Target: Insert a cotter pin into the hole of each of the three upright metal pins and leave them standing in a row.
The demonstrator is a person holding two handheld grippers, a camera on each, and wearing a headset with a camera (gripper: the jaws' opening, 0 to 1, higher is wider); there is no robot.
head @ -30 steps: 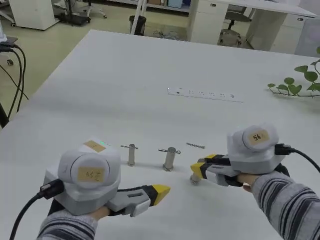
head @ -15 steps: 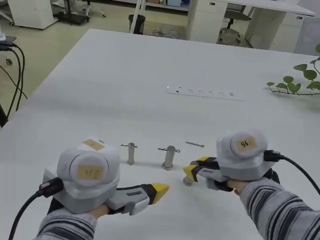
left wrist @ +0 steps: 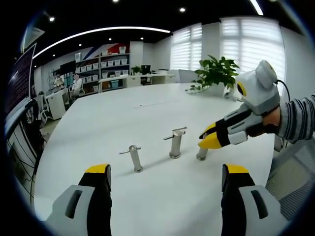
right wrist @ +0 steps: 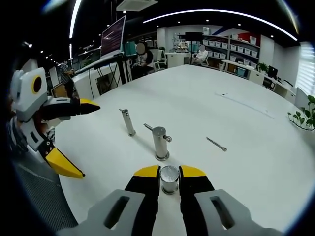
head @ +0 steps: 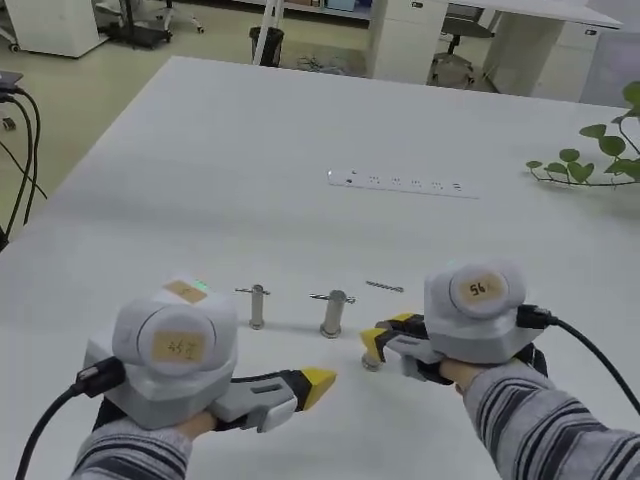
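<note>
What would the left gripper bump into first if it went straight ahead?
Probably the middle metal pin, almost dead ahead of the left gripper, though depth is unclear.

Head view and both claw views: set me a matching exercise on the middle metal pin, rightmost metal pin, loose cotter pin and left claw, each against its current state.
1. middle metal pin
2. rightmost metal pin
3. loose cotter pin
4. left claw

A. open, holding nothing
B. lying flat on the table
C. standing free, inserted cotter pin through its top
D. gripped by the right claw

Pairs: 1-C, 2-D, 3-B, 4-A
</note>
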